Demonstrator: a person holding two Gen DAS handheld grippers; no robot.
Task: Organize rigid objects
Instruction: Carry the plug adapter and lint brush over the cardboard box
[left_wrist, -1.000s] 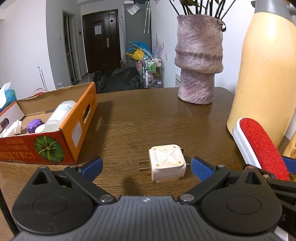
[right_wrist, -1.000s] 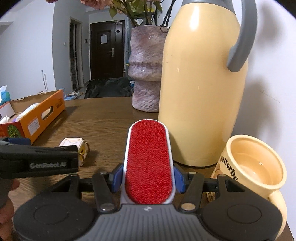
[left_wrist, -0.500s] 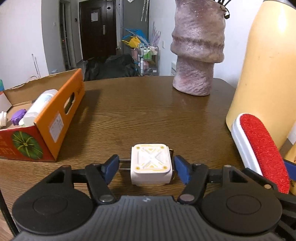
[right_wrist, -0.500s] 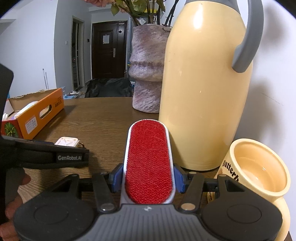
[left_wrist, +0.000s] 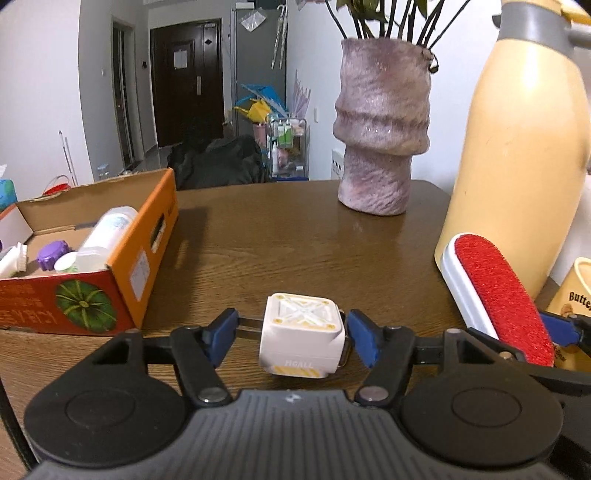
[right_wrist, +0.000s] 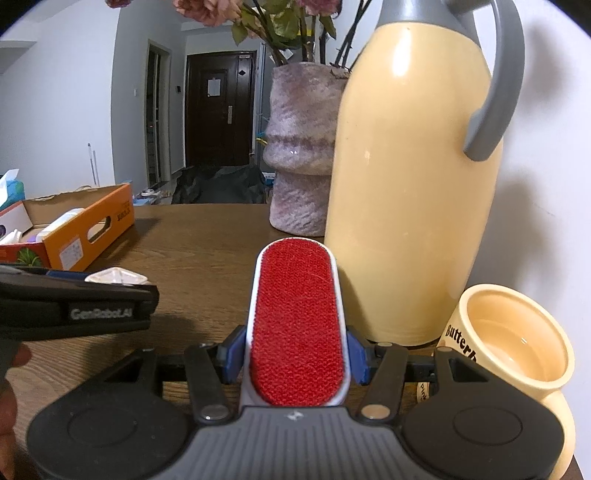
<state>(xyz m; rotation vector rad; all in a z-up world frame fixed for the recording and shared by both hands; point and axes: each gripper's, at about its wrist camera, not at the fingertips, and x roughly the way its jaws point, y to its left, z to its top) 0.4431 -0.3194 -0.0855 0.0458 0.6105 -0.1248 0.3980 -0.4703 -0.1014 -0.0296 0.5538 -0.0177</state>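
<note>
The left gripper (left_wrist: 291, 334) is clamped on a small white plug (left_wrist: 301, 334): one blue pad presses the tips of its metal prongs, the other bears on the metal loop at its opposite side. The plug hangs tilted above the desk (left_wrist: 295, 240), its cross-patterned face turned up and a yellow-striped label toward the camera. The right wrist view shows this same gripper only from the side, as a black bar with white lettering, with a sliver of the plug's top (right_wrist: 114, 276) showing above it; a fingertip (right_wrist: 22, 355) of the person shows below that bar.

The right gripper (right_wrist: 293, 356) is closed on a lint brush (right_wrist: 297, 326), its blue pads pressing the white rim on both sides, the red pile facing up. In the left wrist view the brush (left_wrist: 495, 291) appears at the right, slanting away, with only one blue pad behind it.

Beyond the brush stands a tall cream flask (right_wrist: 413, 184) with a grey handle, close to the wall. Only the right wrist view shows the whole mouth of the cream mug (right_wrist: 513, 343) just beside it; the left shows merely a lettered edge. A mottled purple vase (left_wrist: 380, 136) with stems stands toward the desk's far edge.

At the desk's left side lies an open orange cardboard box (left_wrist: 147, 236). The left wrist view looks into it: a white bottle (left_wrist: 107, 236) and a purple cap (left_wrist: 55, 253) lie inside.
</note>
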